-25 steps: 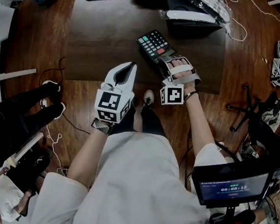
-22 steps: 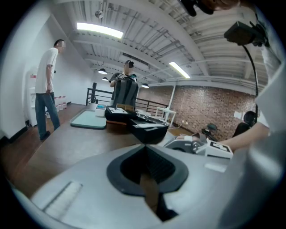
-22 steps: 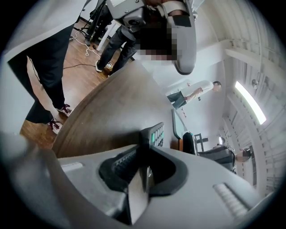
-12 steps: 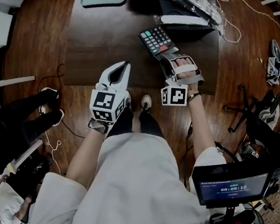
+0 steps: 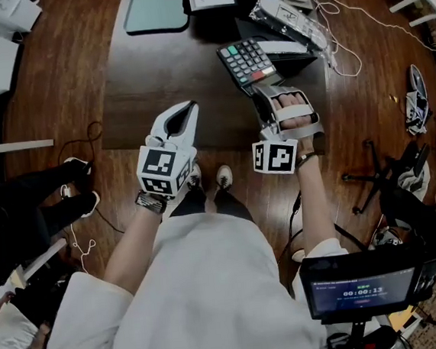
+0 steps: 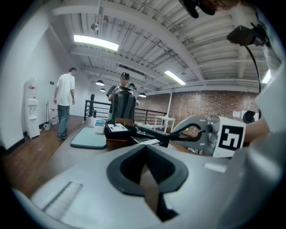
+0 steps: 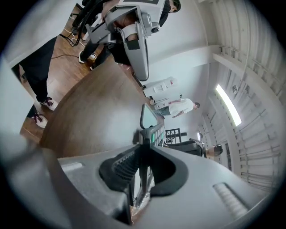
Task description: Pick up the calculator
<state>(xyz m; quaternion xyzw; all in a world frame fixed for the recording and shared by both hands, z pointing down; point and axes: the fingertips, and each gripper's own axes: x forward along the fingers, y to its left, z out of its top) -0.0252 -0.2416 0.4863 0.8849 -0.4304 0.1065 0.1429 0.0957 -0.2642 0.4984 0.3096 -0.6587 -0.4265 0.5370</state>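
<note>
Head view has the right gripper clenched on the near end of the calculator. The key face is turned up and the far end reaches out over the near right part of the table. Right gripper view confirms the hold: the calculator stands edge-on between the two pads, pressed from both sides. It looks lifted clear of the table top rather than lying on it, though the steep downward angle makes the gap itself hard to judge. By that reading the pick-up is done or as good as done. What is left, at most, is to carry it a little higher and hold it steady.

The left gripper hangs over the near edge of the table, to the left of the calculator and well apart from it. Its jaws are closed tip to tip with nothing between them, and it takes no part in the hold.

Counted: one calculator, two grippers, one table. At the far edge of the table lies one teal tray, and at the far right corner one plastic-wrapped bundle.
</note>
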